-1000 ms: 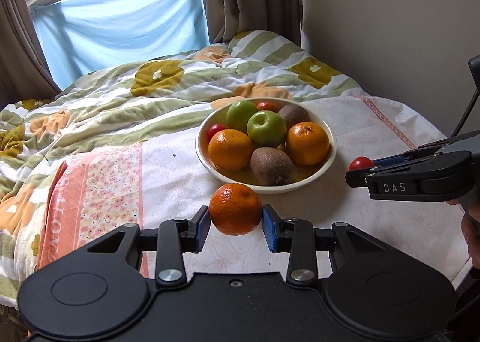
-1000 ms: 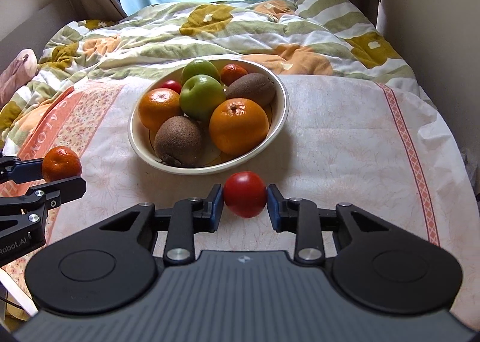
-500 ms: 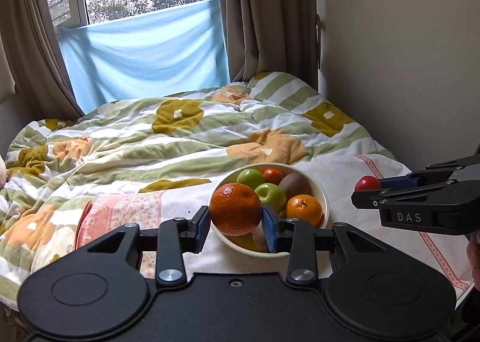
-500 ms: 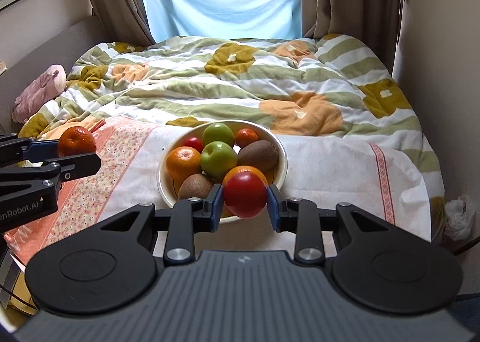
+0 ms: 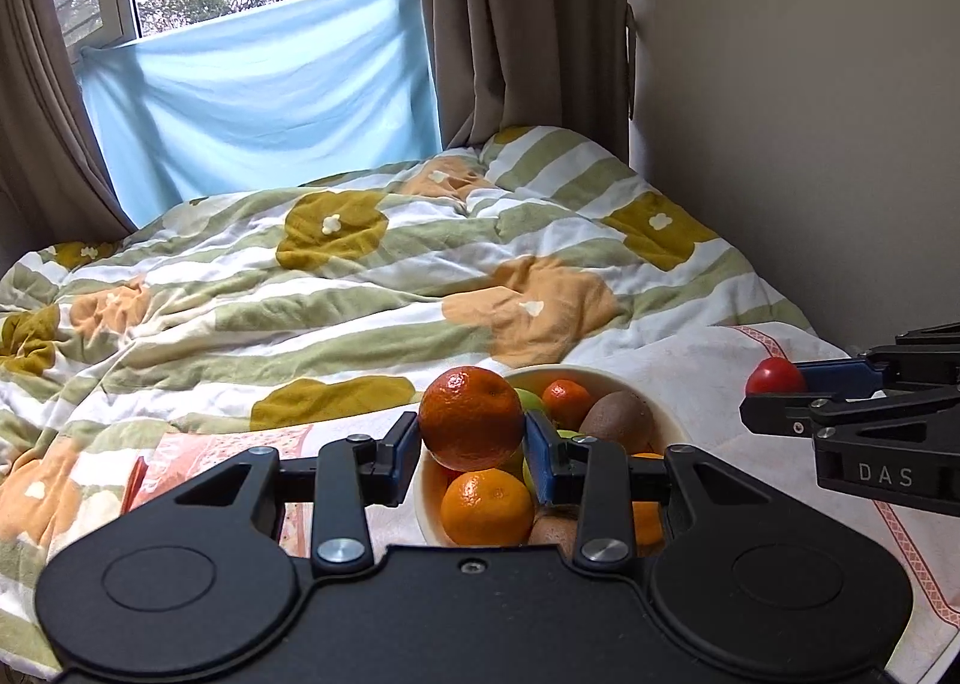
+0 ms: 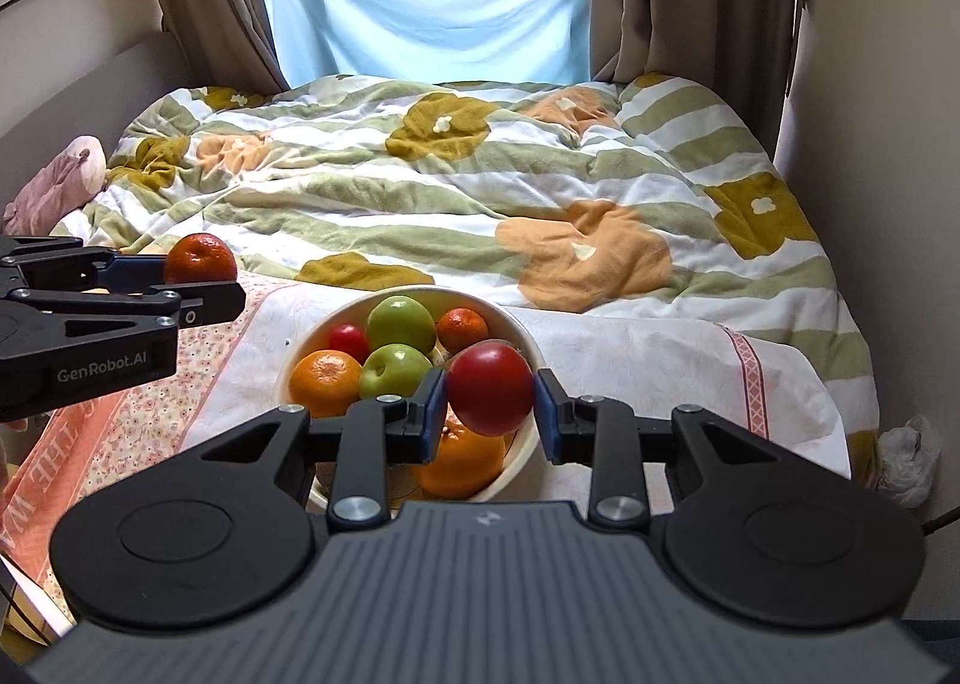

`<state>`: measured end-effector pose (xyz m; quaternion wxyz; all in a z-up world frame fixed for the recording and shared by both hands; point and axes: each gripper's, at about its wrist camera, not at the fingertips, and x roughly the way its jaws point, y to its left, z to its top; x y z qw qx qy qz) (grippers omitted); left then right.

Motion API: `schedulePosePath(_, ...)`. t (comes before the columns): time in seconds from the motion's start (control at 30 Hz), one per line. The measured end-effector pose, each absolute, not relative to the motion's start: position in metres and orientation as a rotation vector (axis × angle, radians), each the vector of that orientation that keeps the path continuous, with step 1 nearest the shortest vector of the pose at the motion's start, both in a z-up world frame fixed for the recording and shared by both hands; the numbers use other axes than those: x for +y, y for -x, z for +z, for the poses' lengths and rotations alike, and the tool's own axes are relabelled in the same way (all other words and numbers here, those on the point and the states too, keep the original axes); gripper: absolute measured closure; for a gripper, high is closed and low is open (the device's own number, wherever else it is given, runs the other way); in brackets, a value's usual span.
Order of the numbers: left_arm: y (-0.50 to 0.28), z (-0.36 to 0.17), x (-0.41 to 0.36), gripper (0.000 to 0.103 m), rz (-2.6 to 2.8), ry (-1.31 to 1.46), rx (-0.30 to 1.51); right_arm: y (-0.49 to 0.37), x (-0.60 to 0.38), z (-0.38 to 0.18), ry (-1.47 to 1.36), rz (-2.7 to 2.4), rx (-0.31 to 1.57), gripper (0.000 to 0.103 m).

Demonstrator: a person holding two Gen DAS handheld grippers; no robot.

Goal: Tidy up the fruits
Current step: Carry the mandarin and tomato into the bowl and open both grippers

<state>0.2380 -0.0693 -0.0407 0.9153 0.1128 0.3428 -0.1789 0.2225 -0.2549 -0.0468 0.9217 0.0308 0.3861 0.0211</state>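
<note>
My left gripper (image 5: 471,431) is shut on a mandarin orange (image 5: 470,417) and holds it in the air above the near side of the white fruit bowl (image 5: 672,432). My right gripper (image 6: 489,407) is shut on a red tomato (image 6: 491,387), also raised over the bowl (image 6: 521,447). The bowl holds oranges (image 6: 326,380), green apples (image 6: 401,324), kiwis (image 5: 618,414) and small red fruit (image 6: 349,340). The left gripper with its orange (image 6: 200,258) shows at the left of the right wrist view; the right gripper with its tomato (image 5: 774,375) shows at the right of the left wrist view.
The bowl sits on a white and pink floral cloth (image 6: 648,366) at the bed's near end. A striped green and orange quilt (image 6: 468,192) covers the bed behind. A wall (image 5: 810,114) runs along the right; curtains and a window stand at the back.
Both grippers have risen from just above the cloth with their fruit still gripped. The bowl now sits lower and smaller in both views, partly hidden behind the fingers.
</note>
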Motion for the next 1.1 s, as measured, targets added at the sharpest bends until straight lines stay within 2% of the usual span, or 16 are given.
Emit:
schedulePosePath(0.4,-0.319,-0.103,-0.08,0.062,-0.436,-0.288,0.85,-0.283,-0.249,-0.091,-0.091,-0.001,0.906,0.057)
schedulePosePath(0.87,-0.324,-0.126,-0.086,0.06,-0.488,-0.327,0.895,-0.307,-0.25,-0.111,-0.113,-0.02,0.952,0.057)
schedulePosePath(0.97,-0.321,-0.123,-0.088,0.021,-0.457,-0.349,0.858,-0.307,-0.252,-0.111,-0.116,-0.02,0.953,0.057)
schedulePosePath(1.0,-0.32,-0.122,-0.088,0.015,-0.46,-0.351,0.843,-0.307,-0.252,-0.111,-0.116,-0.02,0.953,0.057)
schedulePosePath(1.1,-0.32,-0.119,-0.085,0.015,-0.473,-0.328,0.845,-0.306,-0.252,-0.111,-0.115,-0.018,0.952,0.057)
